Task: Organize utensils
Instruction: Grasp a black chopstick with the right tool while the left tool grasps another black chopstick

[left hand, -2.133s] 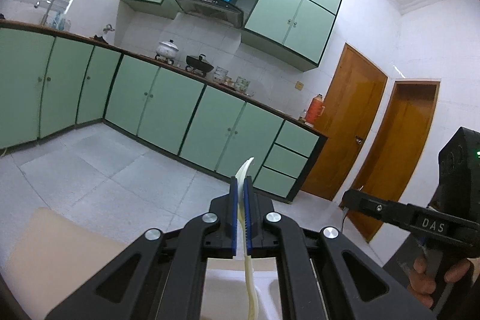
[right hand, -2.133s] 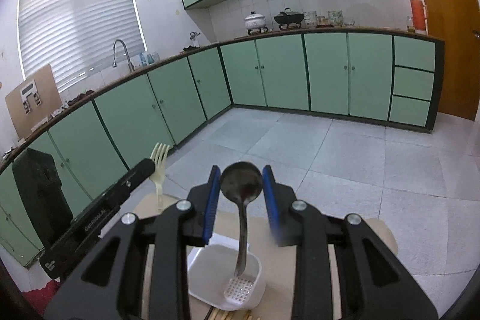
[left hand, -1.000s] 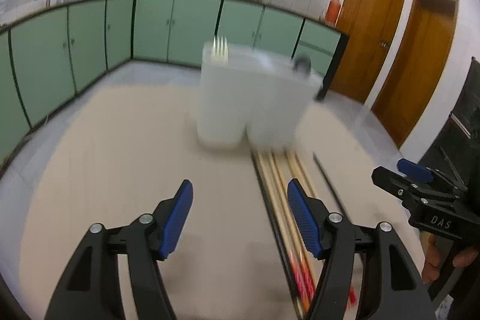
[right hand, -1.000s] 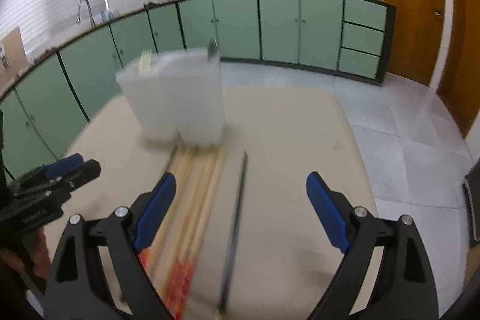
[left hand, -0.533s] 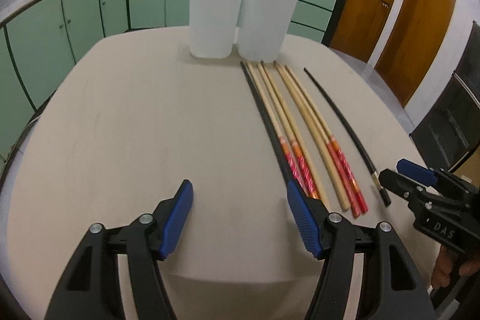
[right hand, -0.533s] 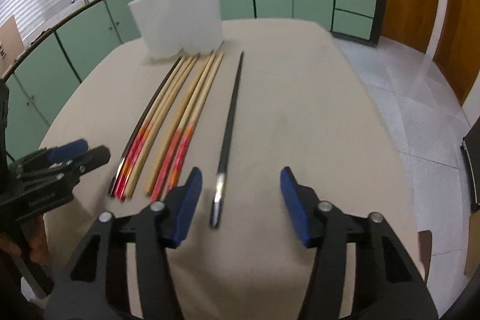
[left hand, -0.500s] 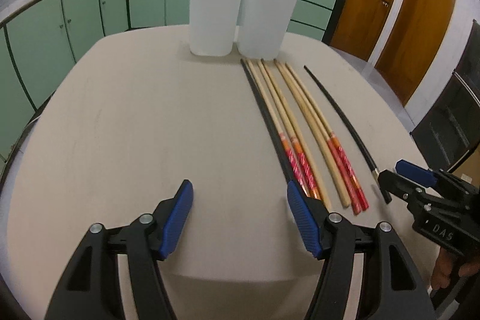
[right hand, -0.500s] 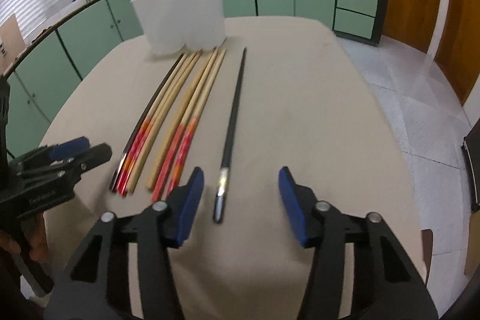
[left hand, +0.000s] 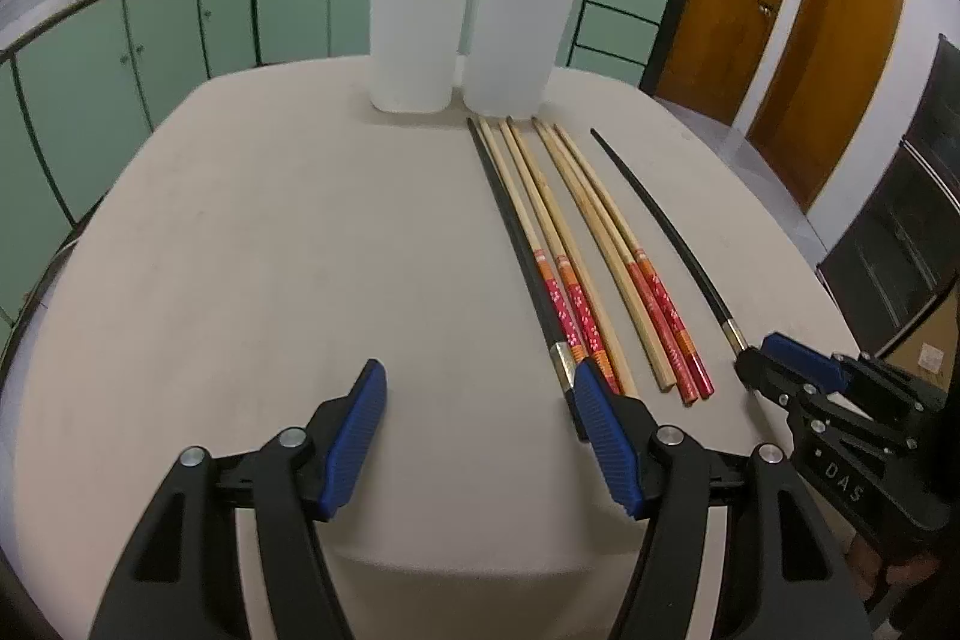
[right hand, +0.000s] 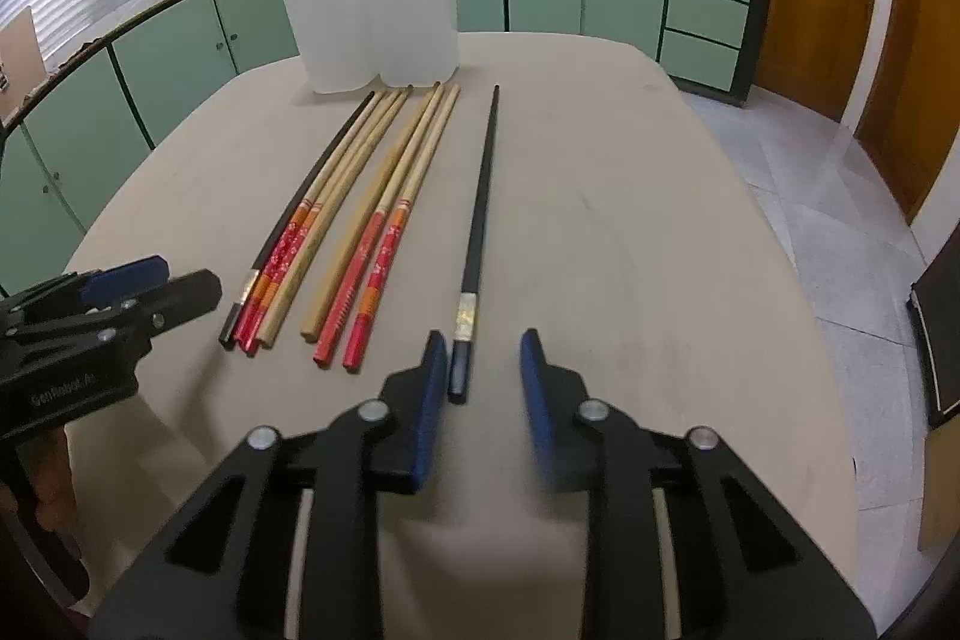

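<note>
The lone black chopstick points straight away from the right tool, its end between the half-open jaws.

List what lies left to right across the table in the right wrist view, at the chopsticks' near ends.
left gripper → black chopstick at the bundle's left edge → red-patterned wooden chopsticks → lone black chopstick, its near end between the open fingers of the right gripper.

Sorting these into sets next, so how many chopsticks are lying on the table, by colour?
Black chopsticks: 2
Bamboo with red ends: 4
Plain bamboo: 2
Total: 8
</note>
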Demonstrator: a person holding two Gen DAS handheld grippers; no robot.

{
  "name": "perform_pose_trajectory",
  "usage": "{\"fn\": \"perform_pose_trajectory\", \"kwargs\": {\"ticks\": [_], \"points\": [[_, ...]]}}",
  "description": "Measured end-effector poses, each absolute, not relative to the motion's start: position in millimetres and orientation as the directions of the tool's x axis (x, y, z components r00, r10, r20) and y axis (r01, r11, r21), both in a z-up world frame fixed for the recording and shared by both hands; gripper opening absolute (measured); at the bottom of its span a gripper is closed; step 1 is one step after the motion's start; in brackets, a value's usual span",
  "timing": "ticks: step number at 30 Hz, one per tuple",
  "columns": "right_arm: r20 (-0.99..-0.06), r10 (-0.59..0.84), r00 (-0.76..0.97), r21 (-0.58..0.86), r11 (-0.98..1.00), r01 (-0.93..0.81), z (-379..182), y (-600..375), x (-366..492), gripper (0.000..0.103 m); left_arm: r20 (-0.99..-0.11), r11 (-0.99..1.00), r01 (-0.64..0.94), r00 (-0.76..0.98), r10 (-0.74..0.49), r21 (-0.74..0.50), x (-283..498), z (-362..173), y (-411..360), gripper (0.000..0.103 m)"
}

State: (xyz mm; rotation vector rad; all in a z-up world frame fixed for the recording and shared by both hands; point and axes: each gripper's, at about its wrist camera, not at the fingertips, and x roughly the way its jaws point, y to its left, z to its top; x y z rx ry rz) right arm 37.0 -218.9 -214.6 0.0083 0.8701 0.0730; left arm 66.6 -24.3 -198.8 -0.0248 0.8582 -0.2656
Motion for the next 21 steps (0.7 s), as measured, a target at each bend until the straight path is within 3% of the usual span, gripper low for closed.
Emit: {"fn": "perform_pose_trajectory", "kwargs": {"ticks": [10,13,21], "points": [[-0.762,0.070,0.643,0.048,0.997,-0.051,-213.8,-219.7,34.5,0.022,-0.751,0.963,0.245,0.613,-0.245,-0.114,60.1,-202.3,-29.6,0.062],[-0.759,0.085,0.645,0.062,0.996,-0.058,-214.7,-219.0,35.3,0.006,-0.745,0.965,0.241,0.623,-0.238,-0.106,58.8,-203.0,-31.3,0.062],[-0.747,0.093,0.658,0.082,0.996,-0.047,-215.6,-220.1,35.6,0.006,-0.733,0.964,0.234,0.633,-0.247,-0.123,53.8,-203.2,-31.0,0.062]]}}
